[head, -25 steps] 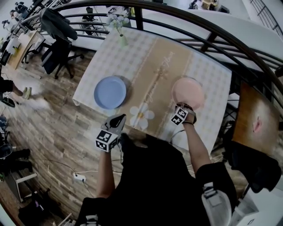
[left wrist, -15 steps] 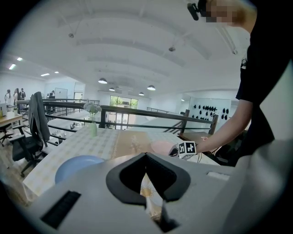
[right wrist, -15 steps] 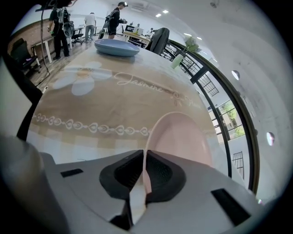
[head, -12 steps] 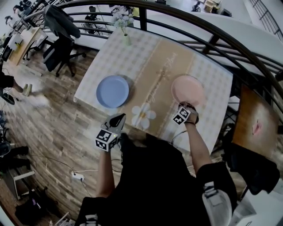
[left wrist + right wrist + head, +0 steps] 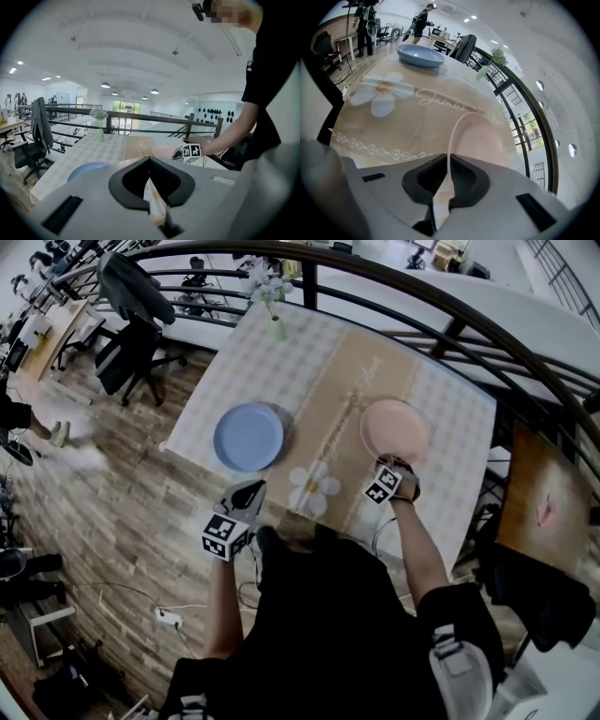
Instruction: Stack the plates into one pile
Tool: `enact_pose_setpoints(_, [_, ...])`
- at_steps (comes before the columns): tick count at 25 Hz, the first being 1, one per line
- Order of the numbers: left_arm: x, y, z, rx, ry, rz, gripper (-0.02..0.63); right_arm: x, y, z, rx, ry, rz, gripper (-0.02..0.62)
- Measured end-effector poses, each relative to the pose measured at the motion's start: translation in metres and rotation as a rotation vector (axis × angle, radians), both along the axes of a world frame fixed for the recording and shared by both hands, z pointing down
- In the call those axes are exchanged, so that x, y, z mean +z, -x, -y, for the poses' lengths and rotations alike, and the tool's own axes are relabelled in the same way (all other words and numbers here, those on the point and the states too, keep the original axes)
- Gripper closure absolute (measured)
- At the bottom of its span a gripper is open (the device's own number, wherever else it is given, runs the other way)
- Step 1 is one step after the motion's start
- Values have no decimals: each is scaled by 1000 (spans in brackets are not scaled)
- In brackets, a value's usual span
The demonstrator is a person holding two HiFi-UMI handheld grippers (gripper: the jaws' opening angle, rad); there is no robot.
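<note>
There are two plates: one blue plate (image 5: 248,437) left of the beige runner (image 5: 352,371) and one pink plate (image 5: 395,430) at the runner's right edge. One vase (image 5: 277,329) of flowers stands left of the runner's far end on the one tabletop (image 5: 225,381). Two claws show: the left claw (image 5: 246,495) and the right claw (image 5: 394,465).

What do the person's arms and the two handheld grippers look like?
The left gripper and the right gripper each have a grey body, black notched jaw pads and a white cube with black square markers. The person wears a black short-sleeved top; the forearms are bare. The right gripper's jaws have just been closing, with the rim of the pink plate between them.
</note>
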State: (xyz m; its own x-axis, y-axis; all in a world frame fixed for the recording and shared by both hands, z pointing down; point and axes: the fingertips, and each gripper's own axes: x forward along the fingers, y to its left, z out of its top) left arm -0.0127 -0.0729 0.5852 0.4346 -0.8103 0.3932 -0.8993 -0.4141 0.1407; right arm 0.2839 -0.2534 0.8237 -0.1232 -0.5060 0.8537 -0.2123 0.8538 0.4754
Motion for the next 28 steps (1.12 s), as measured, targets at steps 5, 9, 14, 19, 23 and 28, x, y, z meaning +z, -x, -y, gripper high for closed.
enact_pose_setpoints(5, [-3, 19, -4, -1, -3, 2, 606, -9, 22, 0, -8, -11, 6, 580])
enact_pose_setpoints(9, [-6, 32, -9, -2, -8, 2, 606, -14, 40, -2, -19, -20, 9, 580])
enact_pose_setpoints(14, [-9, 55, -17, -19, -14, 0, 606, -20, 61, -5, -34, -29, 11, 580])
enact_pose_setpoints(19, [-9, 77, -26, -44, -19, -3, 606, -24, 82, -9, -44, -42, 26, 580])
enact_pose_setpoints(23, [-11, 98, -33, -58, -20, -7, 606, -27, 109, -13, -65, -45, 28, 580])
enact_pose_setpoints(28, [-12, 124, -42, -69, -25, -1, 606, -32, 144, -16, -81, -56, 47, 578])
